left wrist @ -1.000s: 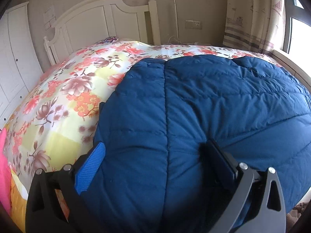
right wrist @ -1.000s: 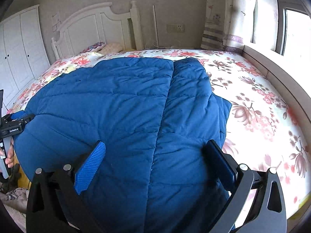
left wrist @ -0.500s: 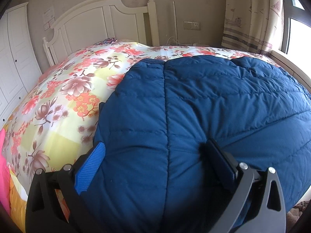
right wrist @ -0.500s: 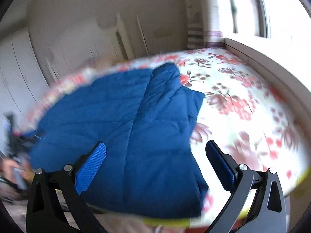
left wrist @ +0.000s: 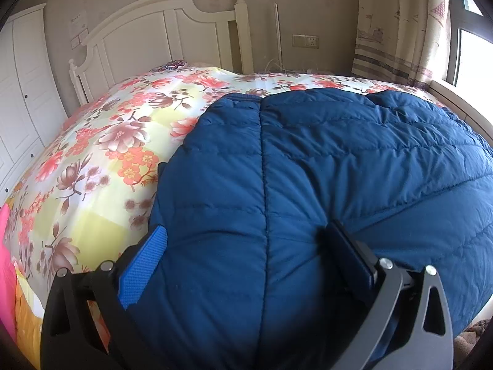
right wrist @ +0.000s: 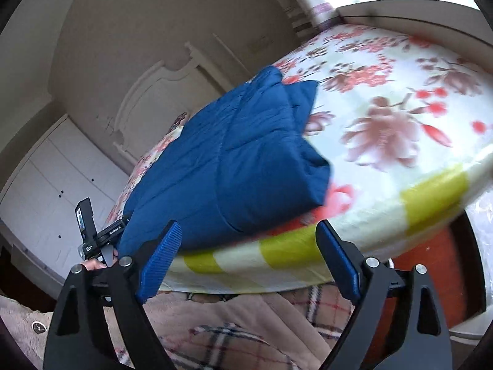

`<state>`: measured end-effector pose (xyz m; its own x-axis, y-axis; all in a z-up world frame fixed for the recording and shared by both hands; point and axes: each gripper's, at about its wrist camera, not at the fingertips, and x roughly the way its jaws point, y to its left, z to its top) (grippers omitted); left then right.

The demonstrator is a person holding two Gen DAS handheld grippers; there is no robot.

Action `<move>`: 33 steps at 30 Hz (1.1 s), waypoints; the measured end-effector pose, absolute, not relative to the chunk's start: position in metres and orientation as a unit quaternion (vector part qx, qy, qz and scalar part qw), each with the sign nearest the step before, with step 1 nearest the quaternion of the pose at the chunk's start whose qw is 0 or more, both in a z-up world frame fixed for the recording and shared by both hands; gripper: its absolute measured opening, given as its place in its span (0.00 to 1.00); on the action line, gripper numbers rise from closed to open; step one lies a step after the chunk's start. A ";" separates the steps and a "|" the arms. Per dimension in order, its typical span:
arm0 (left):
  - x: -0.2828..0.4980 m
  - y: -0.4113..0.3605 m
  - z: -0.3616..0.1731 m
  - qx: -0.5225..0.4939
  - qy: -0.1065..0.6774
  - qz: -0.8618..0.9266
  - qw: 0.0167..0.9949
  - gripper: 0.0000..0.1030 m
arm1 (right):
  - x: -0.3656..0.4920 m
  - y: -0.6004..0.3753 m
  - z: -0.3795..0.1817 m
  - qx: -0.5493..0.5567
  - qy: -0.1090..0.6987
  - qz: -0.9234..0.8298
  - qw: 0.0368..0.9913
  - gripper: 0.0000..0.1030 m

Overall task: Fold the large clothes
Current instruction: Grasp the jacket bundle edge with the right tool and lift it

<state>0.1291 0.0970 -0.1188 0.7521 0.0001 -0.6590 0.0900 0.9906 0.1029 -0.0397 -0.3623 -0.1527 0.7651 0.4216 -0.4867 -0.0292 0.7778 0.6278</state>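
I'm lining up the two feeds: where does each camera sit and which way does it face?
Left wrist: on the left claw, angled down across the blue padded coat toward the headboard; its fingers straddle the coat.
Right wrist: on the right claw, rolled, beyond the bed's edge; its jaws are closing on nothing.
Shared: coat, bed, headboard.

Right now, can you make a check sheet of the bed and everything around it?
Surface: bed with a flowered cover.
Job's things: blue padded coat lying on the bed, partly folded over.
Clutter: pink cloth at the bed's edge; plaid fabric below it.
Grippers: left hand-held gripper has coat bulging between its jaws, grip unclear; right hand-held gripper is off the coat, jaws closing on nothing.
Cables: loose white wire by the wall.
Surroundings: white headboard, wardrobe, curtain, window.
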 end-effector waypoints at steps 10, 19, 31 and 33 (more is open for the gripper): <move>0.129 0.099 -0.120 0.061 0.340 -0.032 0.938 0.98 | 0.030 -0.331 -0.145 0.326 0.339 0.085 0.879 0.96; 0.129 0.100 -0.117 0.057 0.349 -0.030 0.935 0.98 | 0.064 -0.350 -0.167 0.452 0.252 0.051 0.854 0.40; 0.193 -0.014 -0.045 0.108 0.368 -0.096 0.919 0.98 | 0.007 -0.339 -0.132 0.358 0.166 0.102 0.913 0.32; 0.225 -0.041 -0.046 0.124 0.376 -0.092 0.914 0.98 | 0.005 -0.334 -0.122 0.339 0.162 0.105 0.921 0.32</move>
<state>0.2253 -0.0408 -0.0460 0.7010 -0.0750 -0.7092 0.2613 0.9523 0.1575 0.0050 -0.3339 -0.1218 0.9253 0.3029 -0.2282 -0.0827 0.7485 0.6579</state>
